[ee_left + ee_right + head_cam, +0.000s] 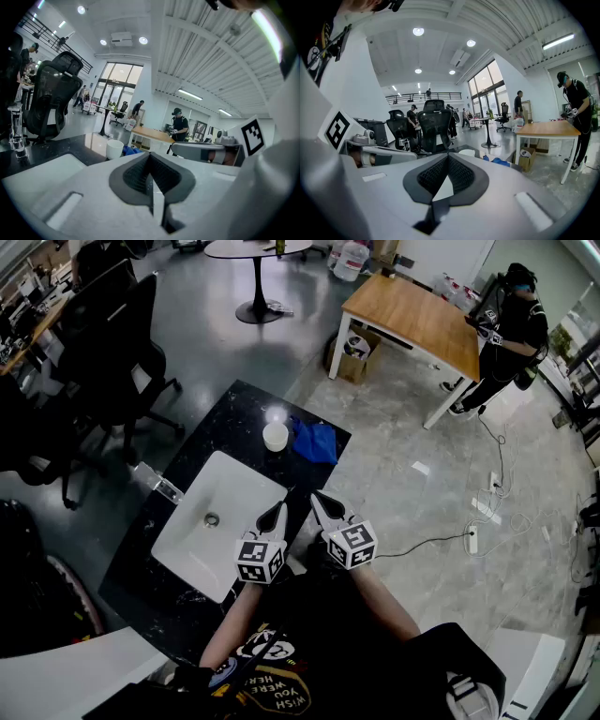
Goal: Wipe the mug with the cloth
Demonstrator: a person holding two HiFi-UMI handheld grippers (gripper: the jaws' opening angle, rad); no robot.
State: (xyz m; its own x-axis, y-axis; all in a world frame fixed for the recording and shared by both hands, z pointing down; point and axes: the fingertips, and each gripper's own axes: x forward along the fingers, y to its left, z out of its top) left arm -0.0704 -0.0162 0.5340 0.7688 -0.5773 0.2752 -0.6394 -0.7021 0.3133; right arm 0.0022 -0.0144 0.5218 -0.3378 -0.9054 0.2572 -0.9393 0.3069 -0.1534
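Left tongs (279, 510) and right tongs (317, 498) are closed and empty, apart from the mug (276, 436) and cloth (315, 441).

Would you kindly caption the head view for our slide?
Shut and empty, left tool and right tool hang by the white sink; mug and blue cloth wait on the black counter.

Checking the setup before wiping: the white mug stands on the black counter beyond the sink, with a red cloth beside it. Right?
Not quite: the cloth is blue, not red, as the head view shows. The rest holds: the white mug stands on the black counter beyond the sink, with the cloth beside it.
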